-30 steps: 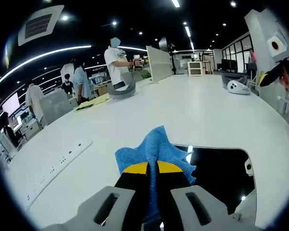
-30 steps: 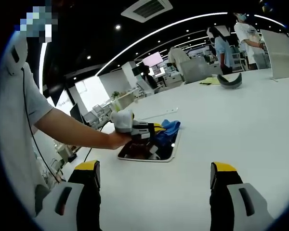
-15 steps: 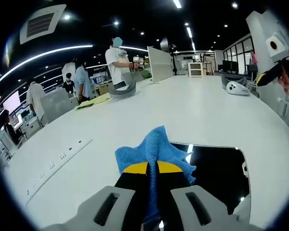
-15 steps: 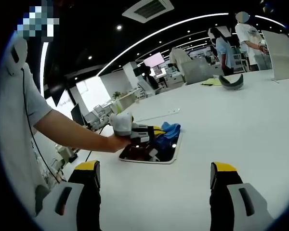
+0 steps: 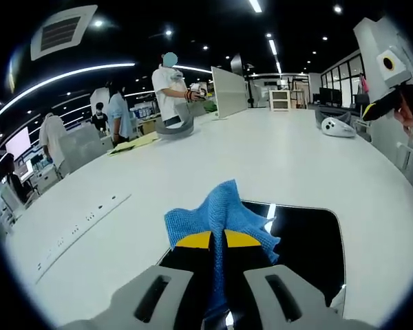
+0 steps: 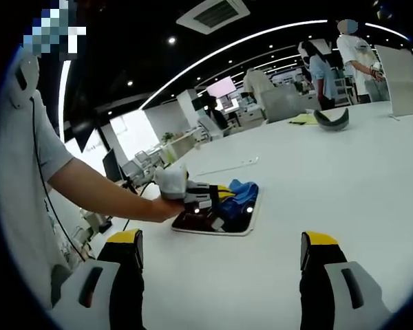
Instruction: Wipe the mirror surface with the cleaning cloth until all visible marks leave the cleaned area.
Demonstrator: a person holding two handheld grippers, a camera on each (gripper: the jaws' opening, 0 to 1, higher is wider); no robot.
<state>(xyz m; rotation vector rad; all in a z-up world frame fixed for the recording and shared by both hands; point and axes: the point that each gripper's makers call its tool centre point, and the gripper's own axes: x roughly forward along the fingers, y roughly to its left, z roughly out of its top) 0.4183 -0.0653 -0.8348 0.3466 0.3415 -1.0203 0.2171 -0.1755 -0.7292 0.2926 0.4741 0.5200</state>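
A blue cleaning cloth is pinched between the yellow-tipped jaws of my left gripper, which is shut on it. The cloth rests on the left part of a dark rectangular mirror lying flat on the white table. In the right gripper view the same mirror lies mid-table with the blue cloth and the left gripper over it, held by a person's hand. My right gripper hovers over bare table short of the mirror, its jaws wide apart and holding nothing.
A grey curved object and a yellow sheet lie far across the table. A white device sits at the far right. A white strip lies left of the mirror. People stand beyond the table's far edge.
The left gripper and cloth have slid sideways across the mirror, so more dark glass shows beneath and beside the jaws. The right gripper has stayed put.
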